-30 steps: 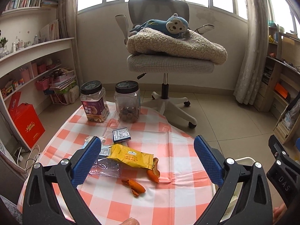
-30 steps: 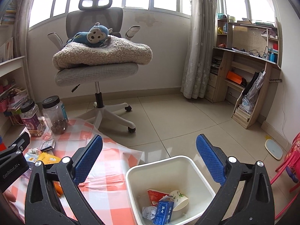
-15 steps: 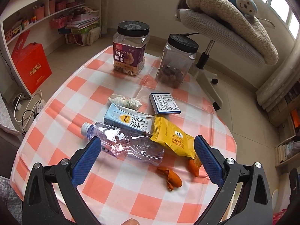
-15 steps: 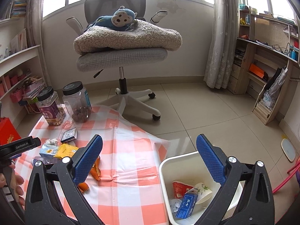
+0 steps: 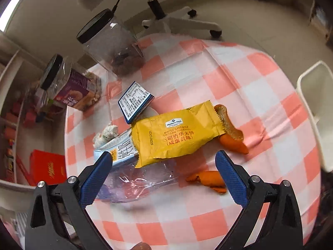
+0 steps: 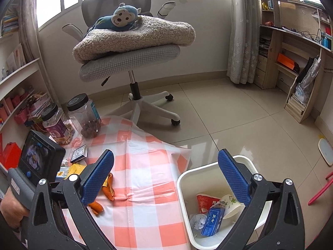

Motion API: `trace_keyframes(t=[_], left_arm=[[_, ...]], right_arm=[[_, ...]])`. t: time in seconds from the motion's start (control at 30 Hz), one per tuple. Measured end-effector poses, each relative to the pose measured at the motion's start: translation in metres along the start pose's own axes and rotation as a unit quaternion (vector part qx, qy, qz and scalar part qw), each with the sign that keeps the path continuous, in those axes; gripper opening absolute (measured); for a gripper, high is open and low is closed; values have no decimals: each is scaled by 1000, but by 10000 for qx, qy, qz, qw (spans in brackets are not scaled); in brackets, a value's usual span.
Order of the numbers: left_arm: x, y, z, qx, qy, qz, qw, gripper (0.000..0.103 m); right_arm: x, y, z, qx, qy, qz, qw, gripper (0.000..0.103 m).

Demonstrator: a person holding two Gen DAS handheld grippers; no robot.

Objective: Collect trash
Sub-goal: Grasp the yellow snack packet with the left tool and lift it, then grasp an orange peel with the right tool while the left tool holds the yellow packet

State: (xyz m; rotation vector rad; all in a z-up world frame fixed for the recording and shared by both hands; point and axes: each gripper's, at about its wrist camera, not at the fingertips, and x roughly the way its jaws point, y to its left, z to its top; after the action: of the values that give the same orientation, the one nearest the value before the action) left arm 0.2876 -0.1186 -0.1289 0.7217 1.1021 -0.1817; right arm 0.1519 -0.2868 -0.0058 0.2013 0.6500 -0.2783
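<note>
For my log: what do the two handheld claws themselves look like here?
Both match: black plastic frames with triangular cut-outs and silver screws, each finger ending in a blue pad with a fine dimpled grip texture. In the right wrist view the left claw's rear shows a black box with a small screen and blue button, a ribbed grey handle, and a bare hand.

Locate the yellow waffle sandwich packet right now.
In the left wrist view the yellow packet lies mid-table on the checked cloth, overlapping the crushed clear bottle and blue-white carton, with orange peel at its right end, just ahead of the open left claw.
</note>
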Motion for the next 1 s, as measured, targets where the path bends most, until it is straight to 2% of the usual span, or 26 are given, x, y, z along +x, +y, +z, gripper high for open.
trace_keyframes(t=[0.03, 0.13, 0.2, 0.23, 0.3, 0.37, 0.43, 0.5, 0.6, 0.67, 0.73, 0.8, 0.9, 0.93, 1.0], left_arm=[[5, -8, 1, 293, 67, 195, 9994, 94], [25, -27, 3, 1008, 264, 415, 9937, 85], [42, -37, 5, 1334, 272, 790, 9875, 80], [49, -39, 7, 1423, 239, 901, 9854, 74], [57, -38, 10, 1420, 126, 842, 9862, 55], [56, -31, 11, 1167, -30, 706, 9906, 16], [47, -16, 9, 630, -245, 517, 9964, 6], [33, 1, 3, 111, -497, 265, 9984, 4], [6, 32, -14, -787, -830, -260, 9931, 3], [-13, 57, -32, -1442, -993, -688, 9821, 2], [-33, 79, -56, -2102, -1106, -1085, 9653, 2], [-51, 101, -79, -2707, -1193, -1505, 9433, 2], [-80, 125, -114, -3411, -1498, -1916, 9080, 2], [-87, 130, -124, -3531, -1586, -1989, 9003, 2], [-93, 140, -135, -3621, -1644, -1987, 8957, 2]], right_arm=[[1, -2, 2, 27, 24, 9, 10000, 96], [6, -6, 4, 104, 141, 48, 9998, 96], [10, -7, 4, 147, 241, 69, 9996, 96], [12, -7, 4, 155, 283, 81, 9994, 96], [16, -5, 3, 124, 348, 78, 9993, 96], [20, -1, 1, 64, 408, 55, 9991, 96], [24, 4, -2, -7, 481, 44, 9988, 96], [31, 12, -7, -119, 623, 100, 9979, 96], [42, 30, -17, -369, 809, 160, 9959, 96], [47, 46, -25, -636, 860, 240, 9940, 96], [51, 66, -36, -950, 913, 368, 9906, 96], [57, 87, -48, -1282, 1033, 562, 9848, 96], [70, 121, -71, -1800, 1320, 794, 9715, 96], [74, 132, -78, -1956, 1459, 867, 9659, 96], [81, 151, -90, -2281, 1658, 968, 9545, 95]])
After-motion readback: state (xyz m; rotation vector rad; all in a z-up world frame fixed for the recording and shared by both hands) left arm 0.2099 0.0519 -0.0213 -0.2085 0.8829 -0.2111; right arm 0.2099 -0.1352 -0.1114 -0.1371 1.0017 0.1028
